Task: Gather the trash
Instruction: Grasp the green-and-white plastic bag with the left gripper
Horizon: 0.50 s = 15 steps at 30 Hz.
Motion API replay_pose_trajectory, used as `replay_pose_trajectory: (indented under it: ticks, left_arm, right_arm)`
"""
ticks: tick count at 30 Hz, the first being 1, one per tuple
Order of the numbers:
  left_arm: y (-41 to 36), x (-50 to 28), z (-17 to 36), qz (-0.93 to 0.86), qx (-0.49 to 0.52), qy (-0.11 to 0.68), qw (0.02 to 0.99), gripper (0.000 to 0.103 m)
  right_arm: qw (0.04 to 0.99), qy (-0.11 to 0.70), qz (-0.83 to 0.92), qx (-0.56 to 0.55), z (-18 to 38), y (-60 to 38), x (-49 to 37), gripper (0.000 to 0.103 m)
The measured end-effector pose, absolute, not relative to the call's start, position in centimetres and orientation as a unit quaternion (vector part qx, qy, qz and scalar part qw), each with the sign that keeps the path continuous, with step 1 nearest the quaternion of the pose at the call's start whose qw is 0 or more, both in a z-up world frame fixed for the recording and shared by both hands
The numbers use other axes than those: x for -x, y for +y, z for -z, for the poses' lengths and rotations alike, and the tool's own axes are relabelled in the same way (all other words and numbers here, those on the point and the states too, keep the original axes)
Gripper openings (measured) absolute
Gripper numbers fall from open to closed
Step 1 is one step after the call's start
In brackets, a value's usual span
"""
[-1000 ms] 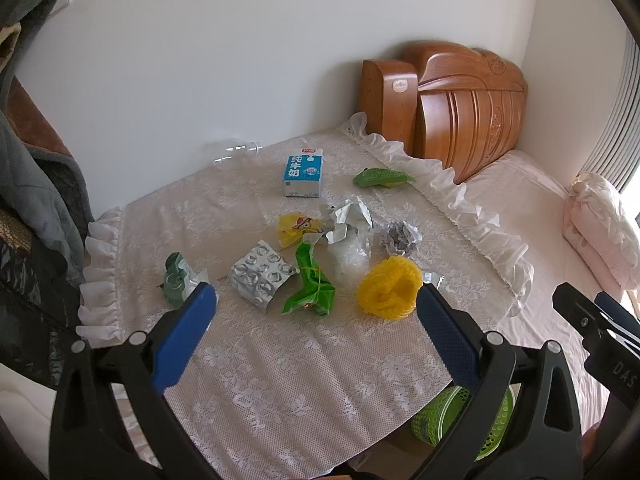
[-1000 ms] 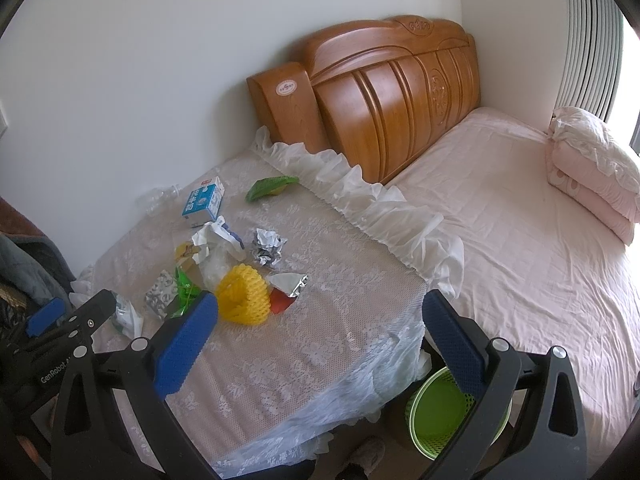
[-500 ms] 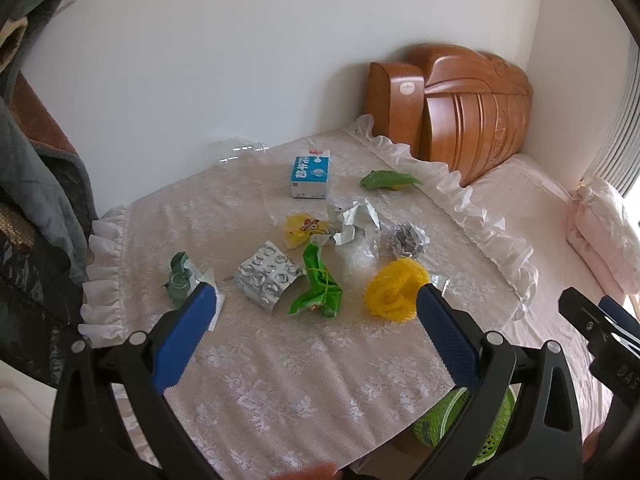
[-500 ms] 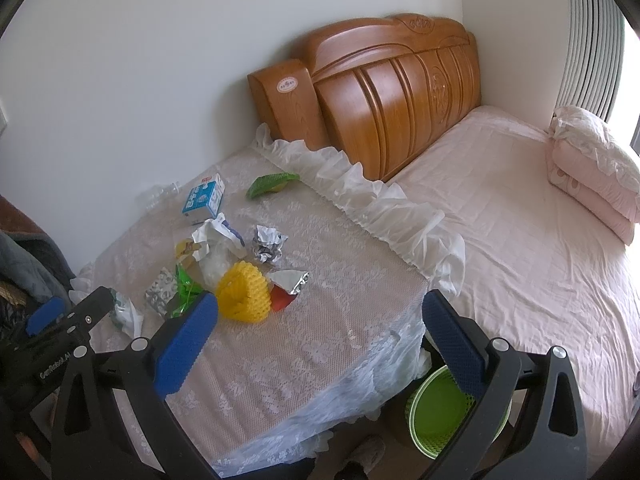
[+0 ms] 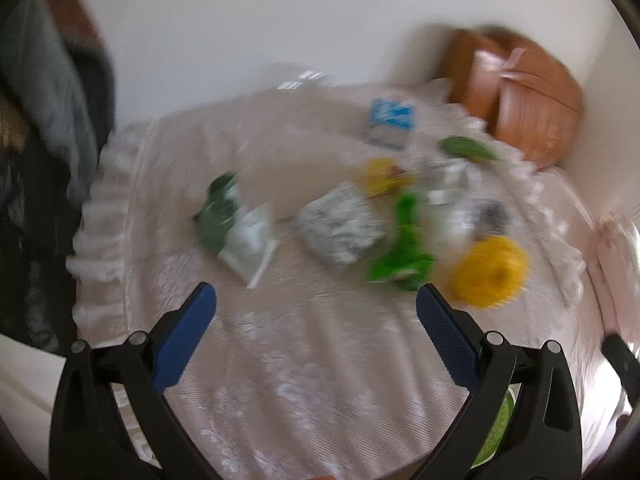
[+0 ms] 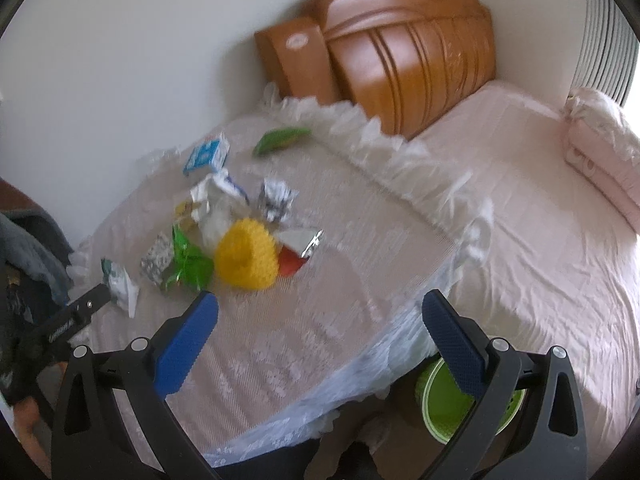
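- Left wrist view: the left gripper [image 5: 316,300] is seen with its blue pads spread wide and nothing between them, held above the near part of the lace-covered table [image 5: 304,368]. The picture is smeared, so small details cannot be read.
- Left wrist view: the trash lies in a loose cluster past the fingertips. Nearest are a white-and-green wrapper [image 5: 236,232], a silver blister pack [image 5: 340,228] and a green wrapper [image 5: 404,252]; a yellow foam net [image 5: 490,272] lies to the right, a blue-and-white carton [image 5: 390,122] far back.
- Left wrist view: one piece should be chosen, judged best the white-and-green wrapper at the cluster's edge, and the pads lowered astride it so the lace is not pinched with it.
- Right wrist view: the right gripper [image 6: 318,320] is likewise wide open and empty, held over the table's near edge, with the yellow foam net [image 6: 246,254] just beyond its left pad.
- Right wrist view: a green bin [image 6: 452,404] stands on the floor below the table edge, partly hidden by the right finger; it is judged the place for the trash.
- Right wrist view: the foam net is bulky and soft, so a centred, full closure is advised before lifting.
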State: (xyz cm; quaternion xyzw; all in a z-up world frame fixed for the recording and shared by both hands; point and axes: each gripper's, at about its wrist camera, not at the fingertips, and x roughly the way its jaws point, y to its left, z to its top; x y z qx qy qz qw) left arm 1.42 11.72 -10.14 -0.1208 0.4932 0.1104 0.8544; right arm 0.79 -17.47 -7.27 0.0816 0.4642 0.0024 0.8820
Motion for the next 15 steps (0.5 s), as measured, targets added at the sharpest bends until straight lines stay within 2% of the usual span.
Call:
replay_pose_trajectory:
  ticks: [6,15]
  left_arm:
    - [17.6,-4.1,14.9,-0.175,0.169,0.522,0.818,0.096]
    - [21.7,-8.0,18.1,-0.223,0.219,0.531,0.788,0.096]
  right_arm:
    - [0.874,0.478,-0.024,-0.085,9.8,-15.8,-1.3,0.101]
    - [0.863,0.497,-0.048,-0.079,12.2,-12.9,-2.1,0.101]
